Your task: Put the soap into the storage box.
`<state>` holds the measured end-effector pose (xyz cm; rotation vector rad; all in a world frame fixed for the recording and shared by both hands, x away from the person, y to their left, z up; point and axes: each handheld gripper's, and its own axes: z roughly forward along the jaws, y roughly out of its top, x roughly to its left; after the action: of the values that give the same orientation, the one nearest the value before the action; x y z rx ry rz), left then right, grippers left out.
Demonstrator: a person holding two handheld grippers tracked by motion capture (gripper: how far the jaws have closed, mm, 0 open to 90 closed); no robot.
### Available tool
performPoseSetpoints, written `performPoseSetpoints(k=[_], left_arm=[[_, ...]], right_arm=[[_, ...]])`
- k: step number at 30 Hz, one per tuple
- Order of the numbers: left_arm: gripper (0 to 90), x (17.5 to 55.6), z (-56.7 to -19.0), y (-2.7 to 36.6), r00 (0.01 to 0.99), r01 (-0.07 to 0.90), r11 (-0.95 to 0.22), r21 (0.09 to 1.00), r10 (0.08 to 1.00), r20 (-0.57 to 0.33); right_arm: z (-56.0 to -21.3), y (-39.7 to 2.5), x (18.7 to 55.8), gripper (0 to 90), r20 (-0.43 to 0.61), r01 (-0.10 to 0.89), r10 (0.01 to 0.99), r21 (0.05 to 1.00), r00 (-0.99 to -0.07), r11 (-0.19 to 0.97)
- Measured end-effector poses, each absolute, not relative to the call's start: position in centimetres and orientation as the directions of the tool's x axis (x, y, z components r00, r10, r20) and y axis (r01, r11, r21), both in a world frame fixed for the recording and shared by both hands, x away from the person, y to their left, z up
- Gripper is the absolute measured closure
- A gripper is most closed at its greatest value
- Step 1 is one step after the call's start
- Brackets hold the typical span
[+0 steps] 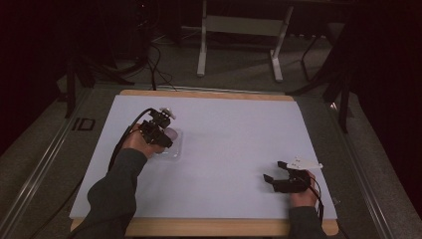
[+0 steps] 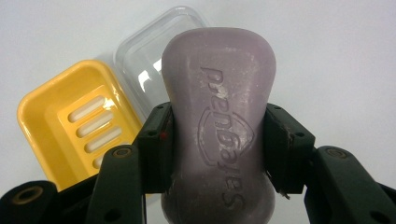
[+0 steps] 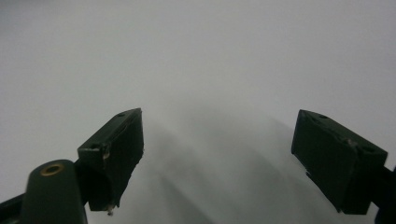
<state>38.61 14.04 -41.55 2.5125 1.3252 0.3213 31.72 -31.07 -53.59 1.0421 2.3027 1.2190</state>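
The left gripper [image 2: 218, 140] clamps a purple soap bar [image 2: 218, 107] above the yellow soap dish [image 2: 51, 112], likely lowering in next, while the right gripper [image 3: 217, 158] idles with jaws spread.

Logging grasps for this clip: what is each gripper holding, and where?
Left gripper clamps the purple soap bar across its narrowed middle; right gripper is open, holding nothing.

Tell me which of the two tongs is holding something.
The left tongs: their jaws are clamped on the sides of a purple soap bar, above a yellow soap dish. The right tongs are open, with bare table between the jaws.
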Motion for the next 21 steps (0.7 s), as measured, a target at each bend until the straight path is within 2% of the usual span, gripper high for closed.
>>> performPoseSetpoints(k=[21], left_arm=[[49.8, 39.0, -41.8, 15.2, 0.485, 0.805, -0.466, 0.367, 0.873, 0.044]], right_arm=[[-53.6, -31.1, 31.7, 16.5, 0.042, 0.45, 0.74, 0.817, -0.671, 0.361]])
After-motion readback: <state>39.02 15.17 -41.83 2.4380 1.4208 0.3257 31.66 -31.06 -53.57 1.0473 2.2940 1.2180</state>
